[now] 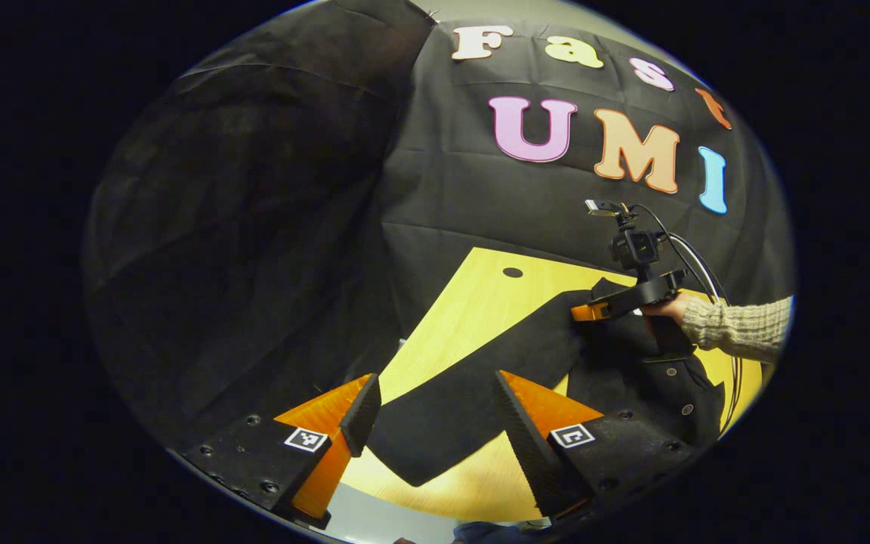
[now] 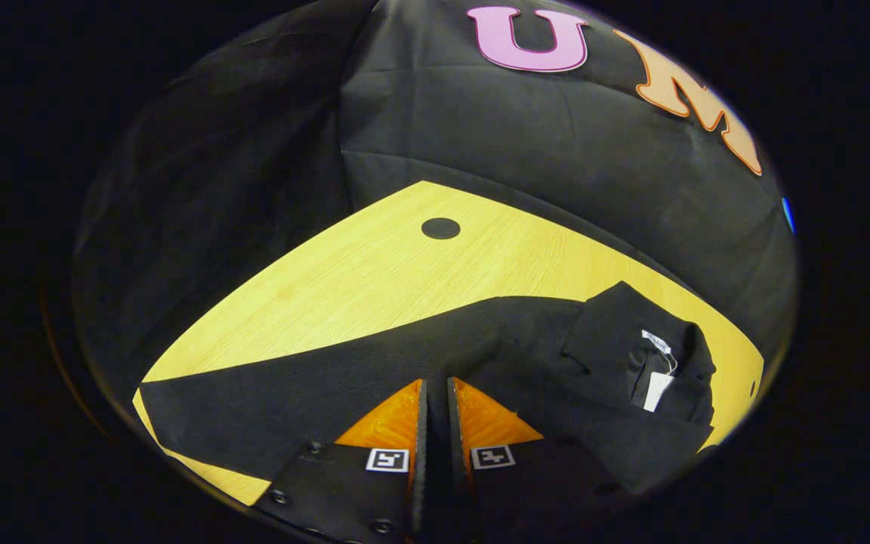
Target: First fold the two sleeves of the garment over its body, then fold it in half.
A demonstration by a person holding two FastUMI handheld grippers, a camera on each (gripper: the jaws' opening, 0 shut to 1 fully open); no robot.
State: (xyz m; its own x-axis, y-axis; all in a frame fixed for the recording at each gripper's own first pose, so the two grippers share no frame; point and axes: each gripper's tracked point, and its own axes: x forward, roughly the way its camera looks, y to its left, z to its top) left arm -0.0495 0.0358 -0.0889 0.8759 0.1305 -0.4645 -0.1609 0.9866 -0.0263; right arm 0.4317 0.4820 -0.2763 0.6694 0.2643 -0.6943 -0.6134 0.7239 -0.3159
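Left gripper view: left tool (image 1: 435,423) gapes over garment (image 1: 480,378); right tool (image 2: 435,423) near-closed.

Left gripper (image 1: 435,423): black body, round screws on both halves, square black-and-white marker tag on each, ridged inner faces on fingers. Right gripper (image 2: 435,412): same black body, screws, two tags. Seen from left gripper view: small camera on mast on top, black and white cables (image 1: 695,261) looping back, ribbed knit sleeve (image 1: 737,326).

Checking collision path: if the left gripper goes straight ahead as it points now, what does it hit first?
Likely the black garment's sleeve, lying on the table directly between and beyond the open left gripper. Height above it is unclear.
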